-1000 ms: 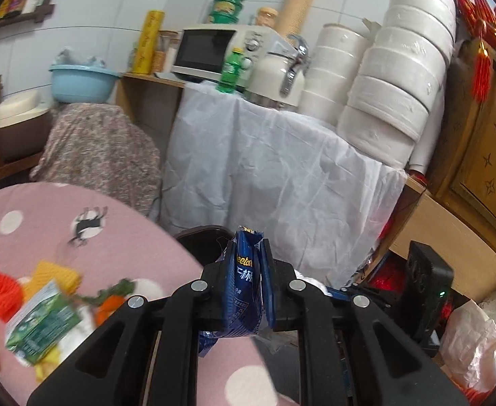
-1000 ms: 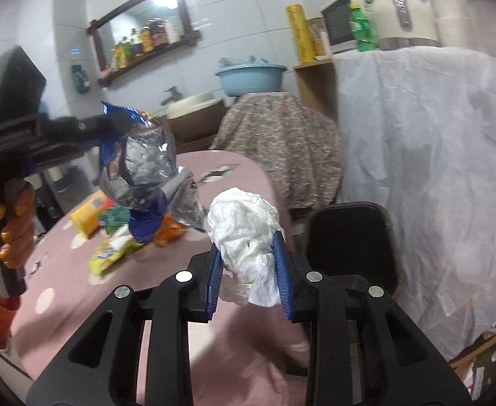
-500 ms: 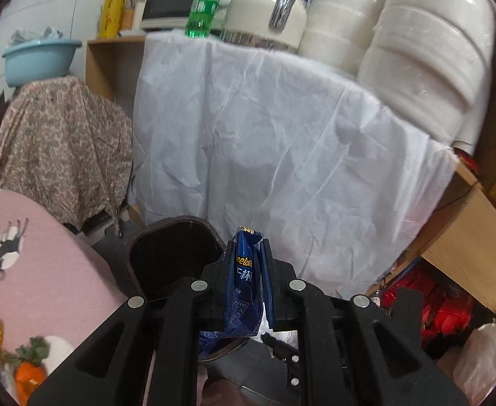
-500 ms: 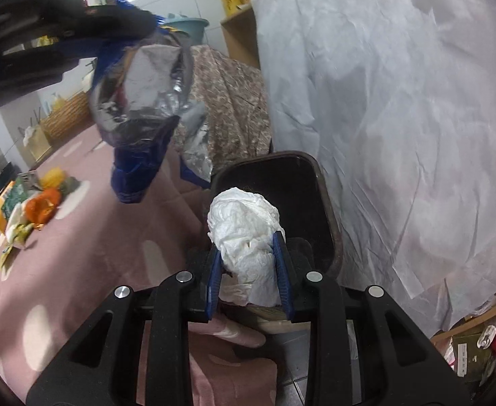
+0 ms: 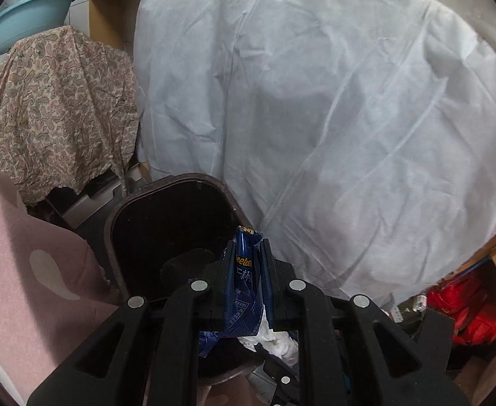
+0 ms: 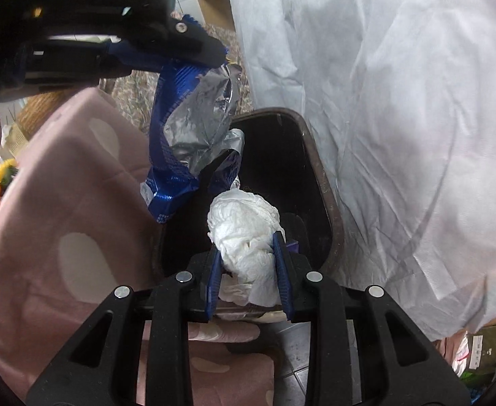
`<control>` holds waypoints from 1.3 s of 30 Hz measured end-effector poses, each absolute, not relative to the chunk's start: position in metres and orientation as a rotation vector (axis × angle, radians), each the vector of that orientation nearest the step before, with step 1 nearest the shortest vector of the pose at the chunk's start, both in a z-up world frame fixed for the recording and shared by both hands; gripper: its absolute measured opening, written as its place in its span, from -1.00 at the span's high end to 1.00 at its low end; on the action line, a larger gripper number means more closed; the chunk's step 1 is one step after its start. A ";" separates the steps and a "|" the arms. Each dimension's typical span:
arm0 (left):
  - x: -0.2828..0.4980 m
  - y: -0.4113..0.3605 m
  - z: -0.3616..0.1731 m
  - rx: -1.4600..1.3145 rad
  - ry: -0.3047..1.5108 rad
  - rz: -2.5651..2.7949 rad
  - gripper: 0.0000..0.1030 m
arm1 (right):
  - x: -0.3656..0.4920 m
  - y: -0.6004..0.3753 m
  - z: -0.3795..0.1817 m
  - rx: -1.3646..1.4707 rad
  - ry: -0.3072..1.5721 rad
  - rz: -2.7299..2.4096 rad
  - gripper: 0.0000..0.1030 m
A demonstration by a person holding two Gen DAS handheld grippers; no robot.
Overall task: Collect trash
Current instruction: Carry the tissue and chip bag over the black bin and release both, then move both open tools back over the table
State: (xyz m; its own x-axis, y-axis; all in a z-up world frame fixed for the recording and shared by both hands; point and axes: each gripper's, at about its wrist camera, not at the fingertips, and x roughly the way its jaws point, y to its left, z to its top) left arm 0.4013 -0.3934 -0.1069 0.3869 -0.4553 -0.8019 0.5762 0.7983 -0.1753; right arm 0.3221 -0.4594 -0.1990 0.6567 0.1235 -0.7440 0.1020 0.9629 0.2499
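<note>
My left gripper (image 5: 246,250) is shut on a blue snack wrapper (image 5: 244,291); in the right wrist view the same wrapper (image 6: 180,142) hangs down, silver inside showing, from the left gripper (image 6: 210,50) at the upper left. A crumpled white tissue (image 6: 244,237) is clamped in my right gripper (image 6: 246,247). Both grippers hover over the open dark bin (image 5: 166,223), whose brown rim (image 6: 329,196) stands between the pink table and the white cloth. In the left wrist view the tissue (image 5: 278,338) peeks out below the wrapper.
A pink dotted tablecloth (image 6: 72,209) fills the left side and drapes near the bin. A white sheet (image 5: 332,108) covers furniture behind the bin. A paisley cloth (image 5: 55,108) with a blue basin (image 5: 31,17) on top stands at the back left. Red bags (image 5: 464,304) lie low right.
Both grippers have swung away from the table and dropped toward the bin, tilting downward. The bin now sits right under them. Both keep their hold on the wrapper and the tissue.
</note>
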 end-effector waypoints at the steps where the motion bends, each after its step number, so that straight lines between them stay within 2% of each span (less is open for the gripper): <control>1: 0.405 -0.394 -0.109 0.138 0.980 -0.651 0.70 | 0.326 -0.459 -0.203 0.272 0.862 0.011 0.42; 2: 0.407 -0.394 -0.111 0.140 0.981 -0.635 0.57 | 0.328 -0.458 -0.206 0.265 0.865 0.011 0.40; 3: 0.410 -0.395 -0.111 0.140 0.978 -0.619 0.47 | 0.330 -0.456 -0.208 0.260 0.863 0.011 0.24; 4: 0.413 -0.394 -0.111 0.137 0.974 -0.600 0.25 | 0.331 -0.455 -0.210 0.257 0.864 0.010 0.10; 5: 0.414 -0.392 -0.110 0.132 0.969 -0.589 0.02 | 0.331 -0.454 -0.212 0.253 0.861 0.004 -0.20; 6: 0.415 -0.392 -0.109 0.128 0.964 -0.582 -0.08 | 0.331 -0.453 -0.211 0.244 0.851 -0.005 -0.37; 7: 0.415 -0.390 -0.106 0.120 0.955 -0.579 -0.18 | 0.330 -0.451 -0.211 0.236 0.842 -0.014 -0.39; 12: 0.403 -0.373 -0.088 0.085 0.910 -0.607 -0.35 | 0.318 -0.444 -0.205 0.242 0.823 -0.004 -0.39; 14: 0.395 -0.366 -0.078 0.081 0.870 -0.622 -0.53 | 0.309 -0.439 -0.198 0.223 0.806 -0.005 -0.47; 26: 0.318 -0.282 -0.027 0.105 0.700 -0.745 -0.78 | 0.253 -0.415 -0.137 0.228 0.704 0.048 -0.52; 39: 0.257 -0.158 -0.011 0.099 0.590 -0.639 -0.83 | 0.212 -0.343 -0.087 0.162 0.641 0.208 -0.53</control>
State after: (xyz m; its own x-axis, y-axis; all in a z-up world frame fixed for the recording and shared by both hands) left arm 0.2574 -0.1585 -0.0109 0.6455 -0.5331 -0.5469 0.5879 0.8039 -0.0897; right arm 0.2121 -0.3432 -0.0872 0.7818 0.2421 -0.5746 -0.1422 0.9665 0.2137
